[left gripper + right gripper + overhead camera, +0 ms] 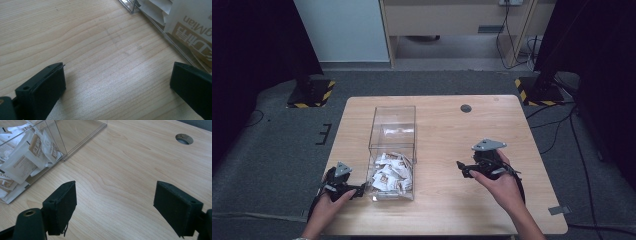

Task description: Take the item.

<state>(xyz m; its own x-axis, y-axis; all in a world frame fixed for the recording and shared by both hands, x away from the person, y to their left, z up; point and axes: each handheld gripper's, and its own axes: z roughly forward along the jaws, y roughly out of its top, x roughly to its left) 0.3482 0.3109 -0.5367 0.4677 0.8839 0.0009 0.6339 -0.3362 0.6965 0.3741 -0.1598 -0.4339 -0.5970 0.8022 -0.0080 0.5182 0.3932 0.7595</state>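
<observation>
Here both claws gape wide – the packets (192, 27) show only "gMian" legibly.

This looks like a lab or test room set up for recording. A bare wooden table (452, 135) with a round cable hole (466, 108) stands on grey carpet (272, 150), flanked by dark stands whose bases (312, 93) carry yellow-black hazard tape. Black curtains (257, 45) hang at both sides, and cables (562, 125) trail across the floor beyond the table.
</observation>
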